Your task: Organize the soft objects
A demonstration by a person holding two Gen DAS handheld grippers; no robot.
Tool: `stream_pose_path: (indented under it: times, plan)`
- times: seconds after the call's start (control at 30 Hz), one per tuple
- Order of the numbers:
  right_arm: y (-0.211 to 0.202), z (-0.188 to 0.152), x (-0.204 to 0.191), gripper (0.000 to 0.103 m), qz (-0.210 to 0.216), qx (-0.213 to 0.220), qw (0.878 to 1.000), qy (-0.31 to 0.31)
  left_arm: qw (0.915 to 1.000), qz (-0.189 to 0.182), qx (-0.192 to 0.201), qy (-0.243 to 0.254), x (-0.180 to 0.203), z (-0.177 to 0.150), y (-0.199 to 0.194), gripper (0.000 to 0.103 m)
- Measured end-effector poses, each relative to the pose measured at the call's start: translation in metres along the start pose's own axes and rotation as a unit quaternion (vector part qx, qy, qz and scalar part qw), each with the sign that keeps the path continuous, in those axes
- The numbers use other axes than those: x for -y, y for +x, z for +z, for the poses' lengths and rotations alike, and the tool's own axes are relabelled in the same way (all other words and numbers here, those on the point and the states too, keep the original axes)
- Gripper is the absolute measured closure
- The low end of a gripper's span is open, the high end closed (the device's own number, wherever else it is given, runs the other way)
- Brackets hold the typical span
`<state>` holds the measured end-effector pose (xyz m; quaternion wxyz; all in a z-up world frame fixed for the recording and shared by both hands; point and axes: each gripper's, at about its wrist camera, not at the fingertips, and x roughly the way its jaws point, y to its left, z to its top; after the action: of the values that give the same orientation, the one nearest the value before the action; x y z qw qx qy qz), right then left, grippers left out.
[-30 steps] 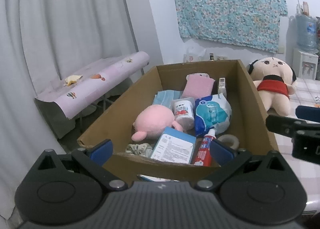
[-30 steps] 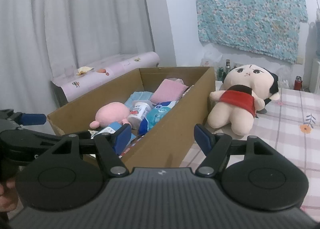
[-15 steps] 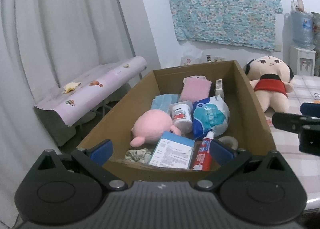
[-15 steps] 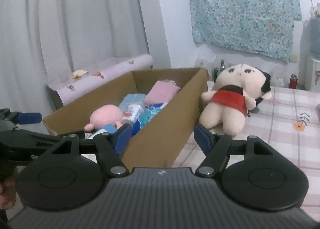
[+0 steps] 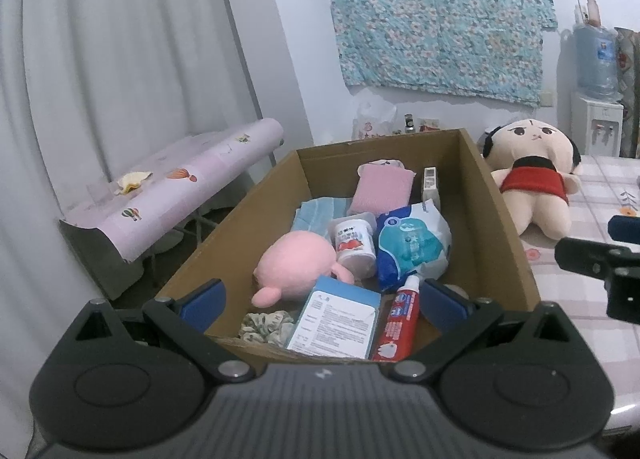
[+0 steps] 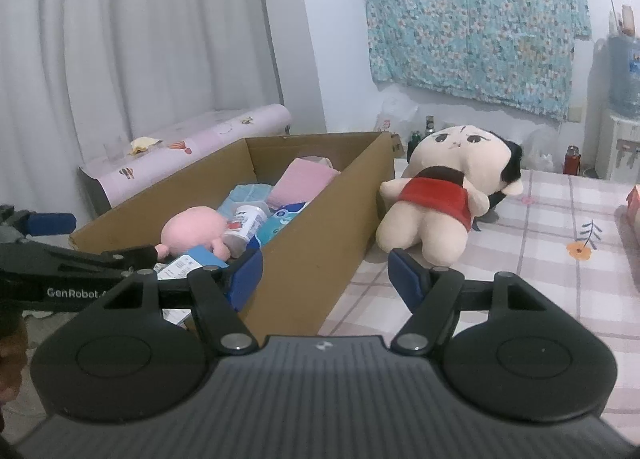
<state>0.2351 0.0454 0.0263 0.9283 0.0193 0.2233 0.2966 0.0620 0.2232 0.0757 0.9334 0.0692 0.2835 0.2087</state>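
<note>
Soft toys sit in two places: a pink plush lies inside the cardboard box, and a big doll in a red top sits outside on the checked worktop, just beside the box's right wall. The doll leans against nothing that I can make out from here.

The left tool hovers over the near end of the box with its blue pads spread wide and nothing between them; it touches nothing. Below it, packed together, are a white-and-blue carton, a red toothpaste tube, a patterned scrunchie, a small tub with a red label, a blue-and-white packet, a pink folded cloth and a pale blue towel.

The right tool stands about half spread and empty, straddling the box's right wall near its front corner, one pad on the box side and one over the worktop, apart from the doll.

Inside the box there is little free floor; only the strip along the right wall looks bare. The worktop in front of the doll lies open. Past the box's left wall stands a low bench with a lilac cover, by the curtain.
</note>
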Motion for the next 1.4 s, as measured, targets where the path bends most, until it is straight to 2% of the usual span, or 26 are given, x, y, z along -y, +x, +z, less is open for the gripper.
stream_pose_path:
  times: [0.27, 0.73, 1.4]
  plan:
    - [0.000, 0.001, 0.002, 0.034, -0.003, -0.008, 1.000, 0.003, 1.0000, 0.000, 0.004, -0.004, -0.001, 0.000, 0.000, 0.000]
    - [-0.001, 0.001, 0.006, 0.034, 0.015, -0.016, 1.000, 0.016, 1.0000, -0.001, 0.006, -0.005, 0.001, -0.006, -0.007, 0.000]
    - [-0.006, -0.003, 0.015, 0.034, 0.002, -0.019, 1.000, 0.017, 0.9999, -0.004, 0.007, -0.012, -0.001, -0.004, -0.008, 0.000]
